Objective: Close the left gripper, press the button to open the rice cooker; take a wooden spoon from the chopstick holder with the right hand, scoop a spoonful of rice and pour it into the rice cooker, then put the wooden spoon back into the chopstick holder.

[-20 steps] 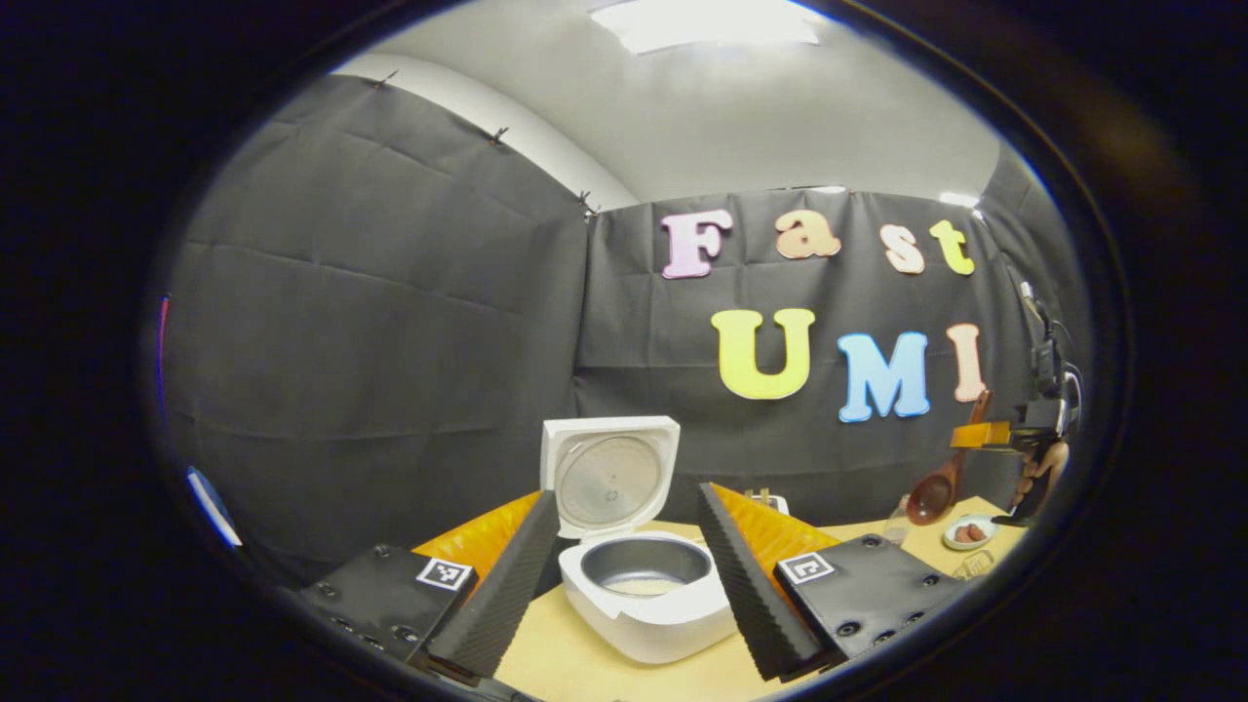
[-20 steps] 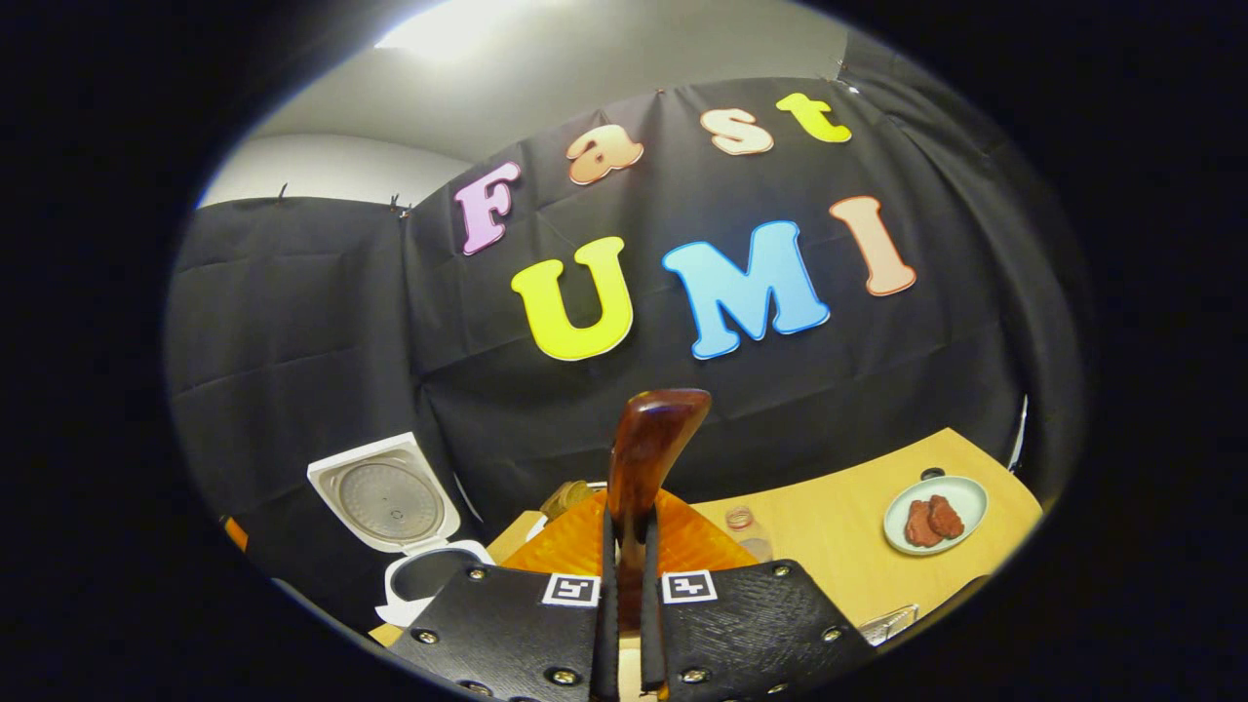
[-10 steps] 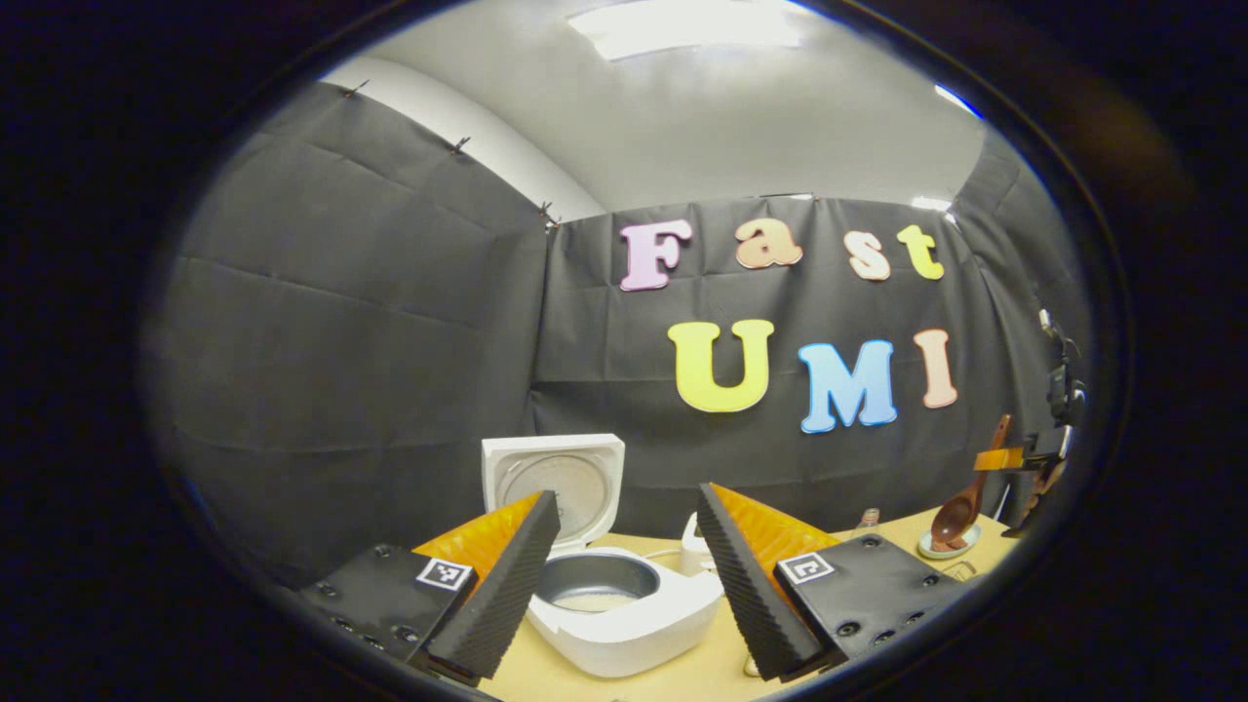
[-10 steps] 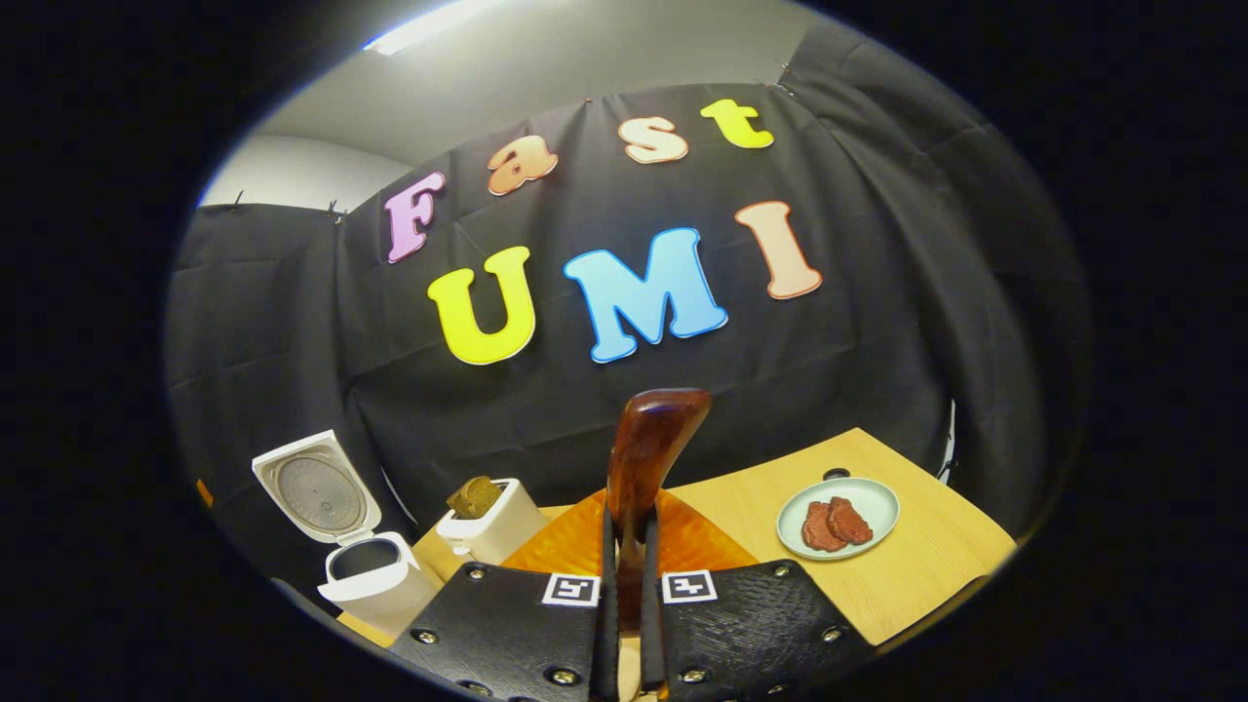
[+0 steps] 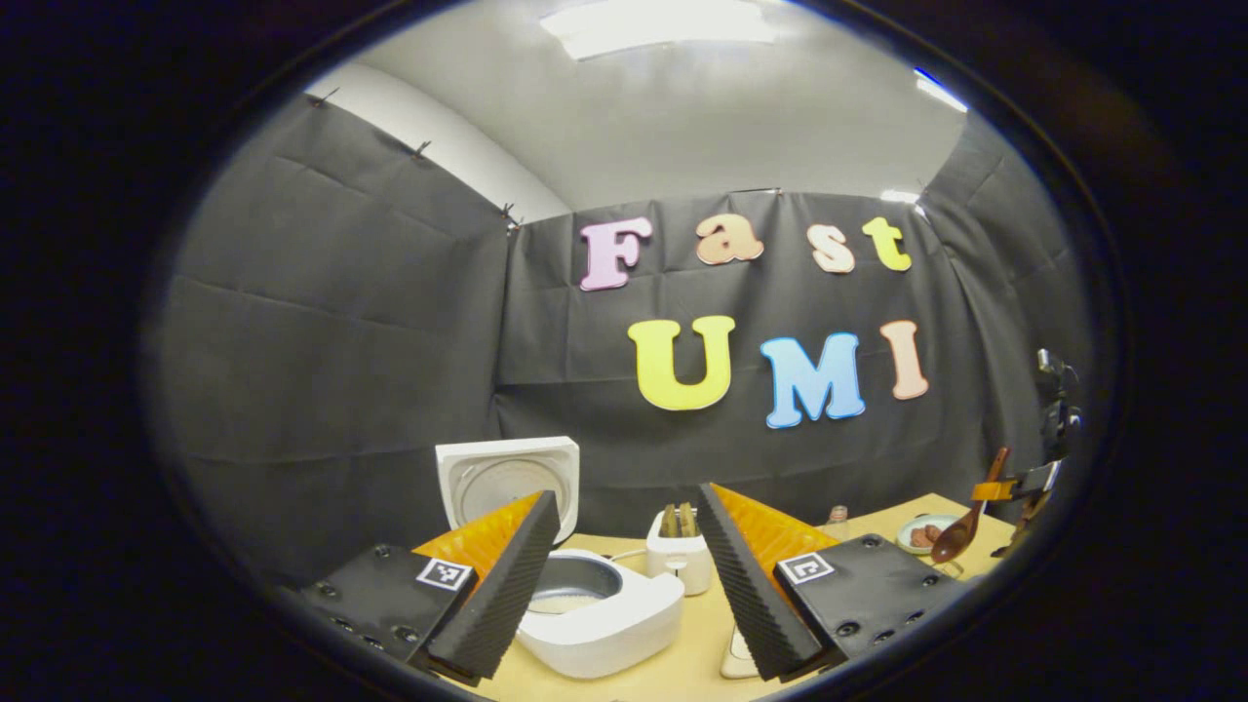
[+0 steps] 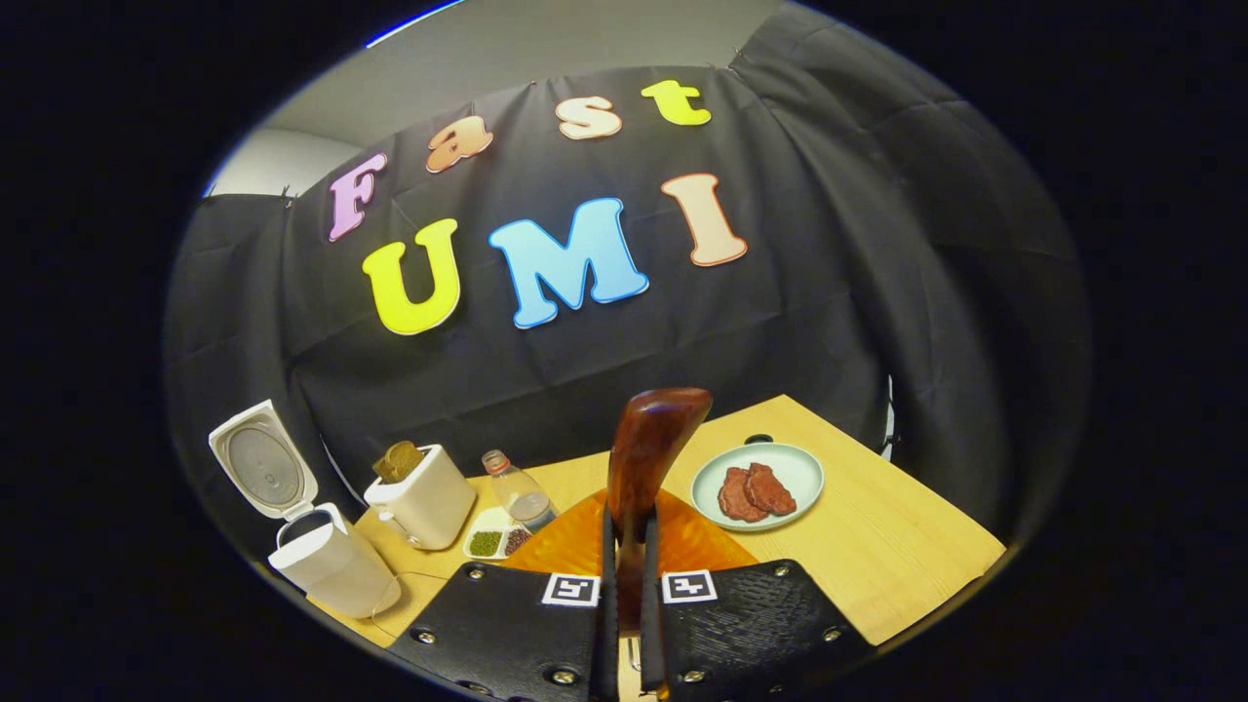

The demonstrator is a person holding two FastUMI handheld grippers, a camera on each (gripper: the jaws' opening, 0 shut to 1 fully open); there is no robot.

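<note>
Wooden spoon (image 6: 645,458) stays clenched in right tongs (image 6: 624,624), now swung rightward; left tongs (image 5: 624,575) released.

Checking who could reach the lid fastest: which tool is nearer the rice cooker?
Left. The left tool hovers open just before the rice cooker, lid up. The right tool, gripping the wooden spoon, is off to the cooker's right, past the toaster.
</note>
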